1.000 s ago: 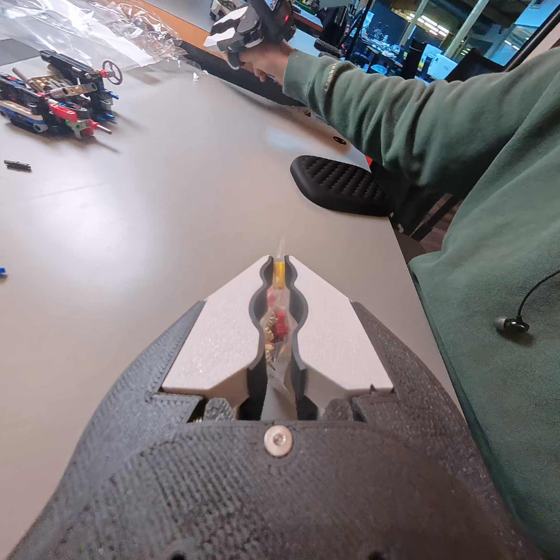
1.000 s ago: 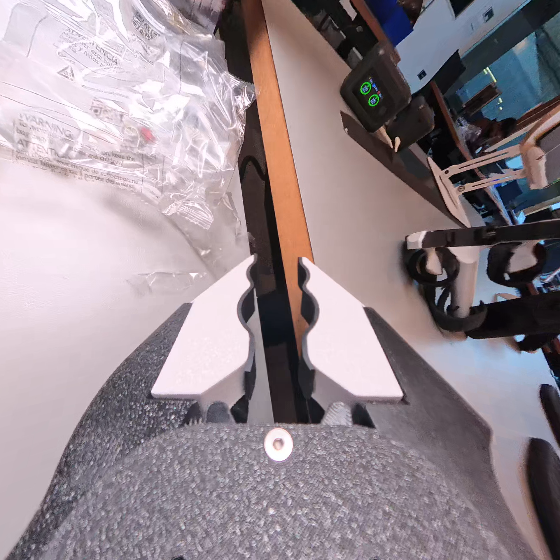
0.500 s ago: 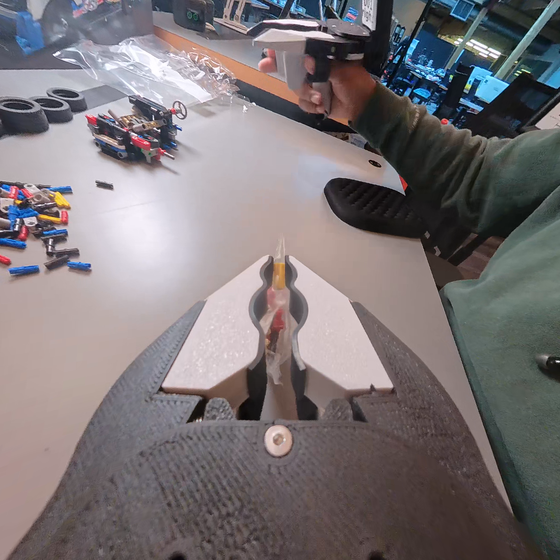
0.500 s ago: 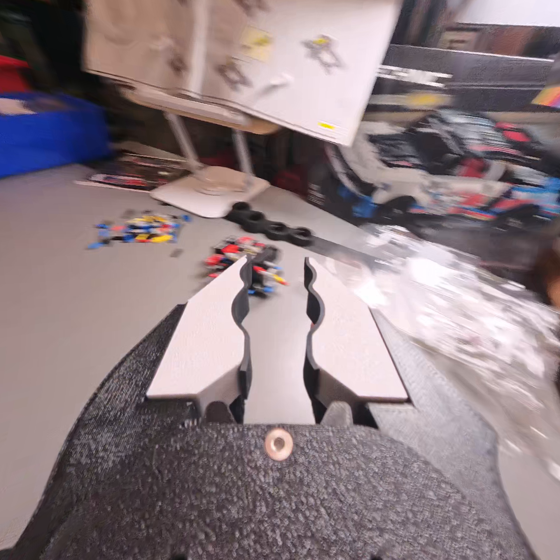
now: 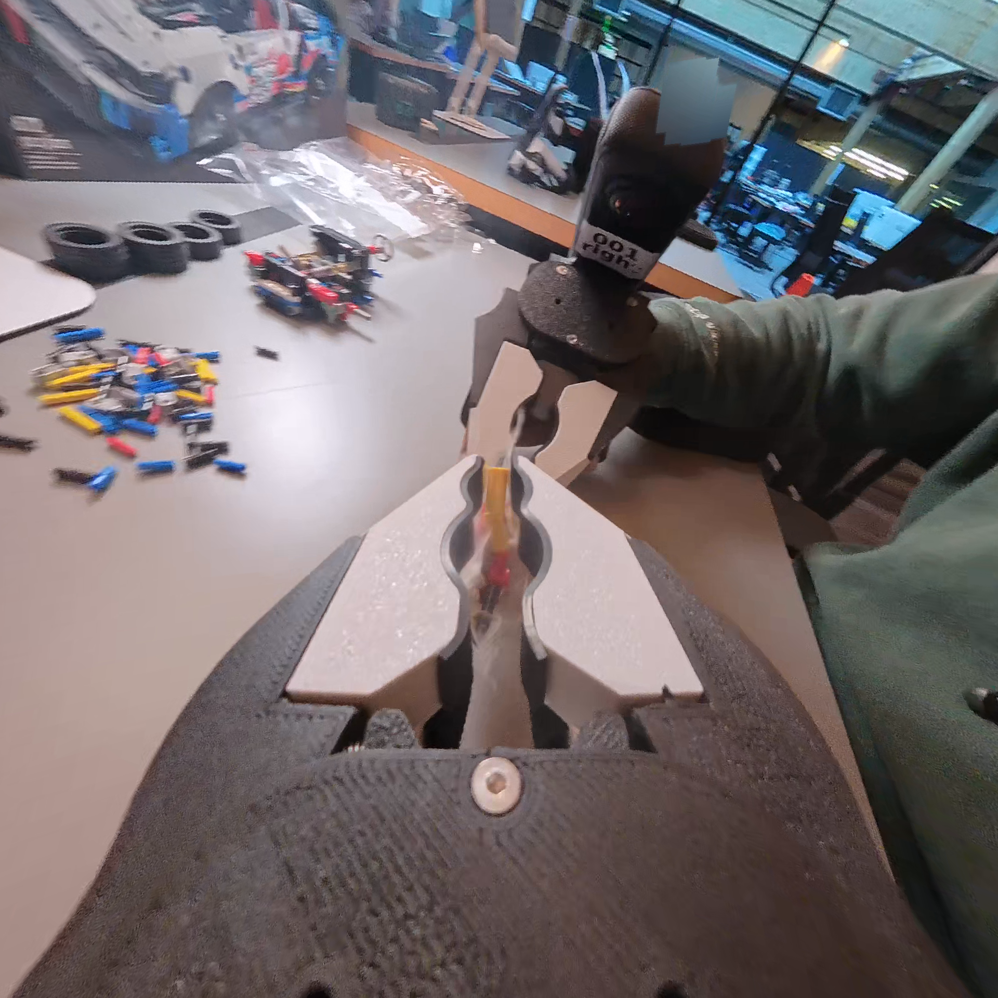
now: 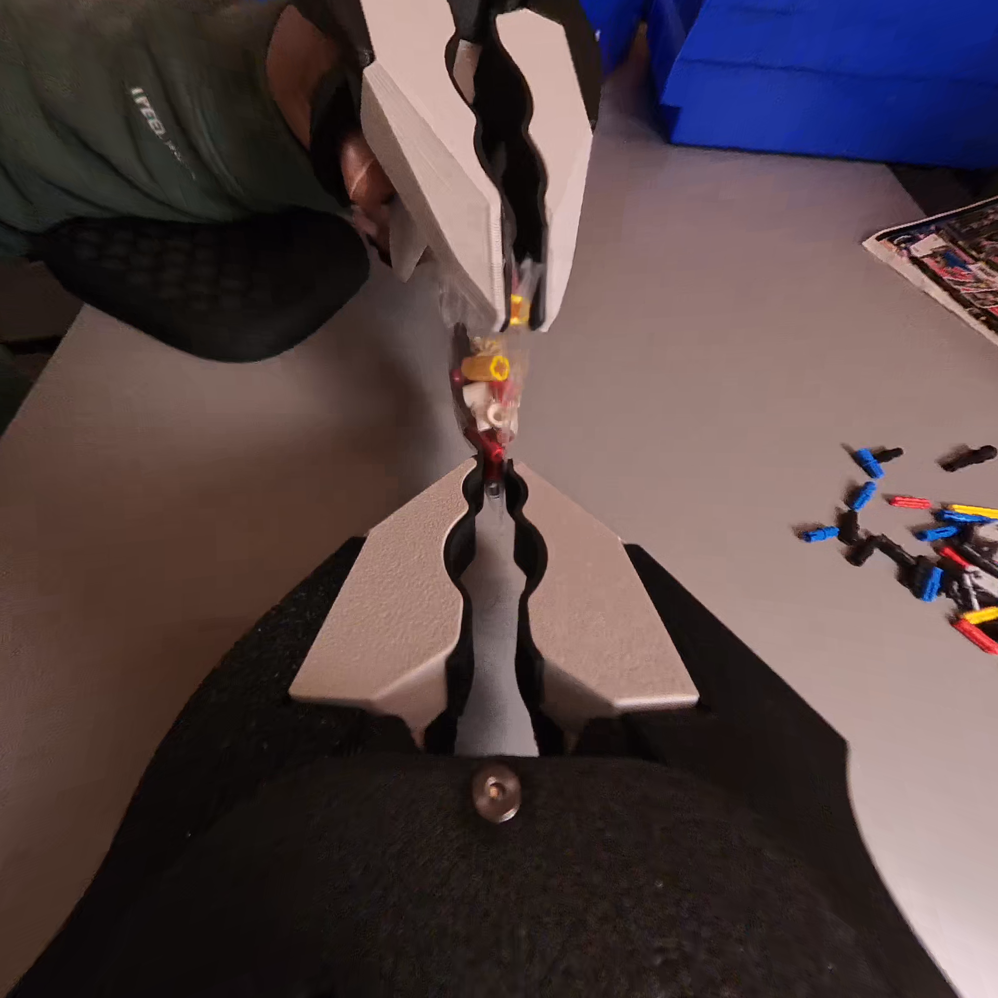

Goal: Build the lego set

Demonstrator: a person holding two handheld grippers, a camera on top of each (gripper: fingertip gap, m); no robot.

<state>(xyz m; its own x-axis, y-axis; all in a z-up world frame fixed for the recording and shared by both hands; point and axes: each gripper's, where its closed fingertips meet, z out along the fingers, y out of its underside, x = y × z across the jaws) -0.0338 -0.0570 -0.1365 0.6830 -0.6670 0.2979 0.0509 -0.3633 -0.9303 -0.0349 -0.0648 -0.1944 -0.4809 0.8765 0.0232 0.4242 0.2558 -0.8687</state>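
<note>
My left gripper (image 5: 496, 464) is shut on a small clear bag of lego pieces (image 5: 494, 518) with yellow and red parts inside, held above the grey table (image 5: 270, 540). My right gripper (image 6: 492, 471) faces it tip to tip, with its jaws closed on the bag's lower end, where a red piece shows. In the right wrist view the bag (image 6: 489, 389) hangs stretched between the left gripper (image 6: 521, 324) above and my right fingertips below. The right gripper (image 5: 521, 440) also shows in the left wrist view, held by a hand in a green sleeve.
A part-built lego chassis (image 5: 316, 281), several black tyres (image 5: 140, 245) and a pile of loose pieces (image 5: 129, 389) lie at the left. Empty clear bags (image 5: 335, 189) lie behind them. An instruction booklet (image 6: 950, 259) and blue bins (image 6: 837, 75) are at the right. The left gripper's tips are roughly 6 cm from the right gripper's.
My right gripper swung from the table's far edge round to face the left gripper and went from open to closed on the bag's end. The left gripper kept its hold.
</note>
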